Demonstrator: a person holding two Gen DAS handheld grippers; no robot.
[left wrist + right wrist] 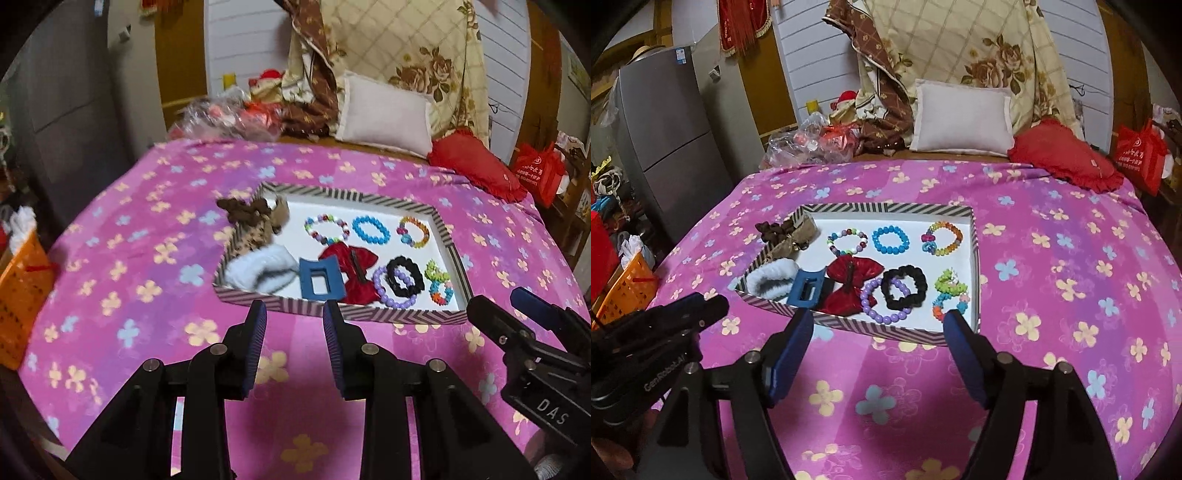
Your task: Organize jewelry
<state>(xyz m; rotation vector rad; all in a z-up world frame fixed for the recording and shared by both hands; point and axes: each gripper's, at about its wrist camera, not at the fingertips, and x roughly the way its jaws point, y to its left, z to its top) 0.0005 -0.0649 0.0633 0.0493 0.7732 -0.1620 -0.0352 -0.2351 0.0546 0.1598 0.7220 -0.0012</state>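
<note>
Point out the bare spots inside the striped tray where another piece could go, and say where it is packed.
In the striped tray: bare white floor along the far wall, behind the blue bead bracelet, and a strip by the right wall. Crowded: the left end and near middle, where the red bow, blue claw clip, purple bead bracelet and black scrunchie overlap.

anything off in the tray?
Mostly tidy. The brown scrunchie hangs over the tray's left rim, partly outside. The black scrunchie overlaps the purple bead bracelet, and the blue hair clip leans over the near rim.
</note>
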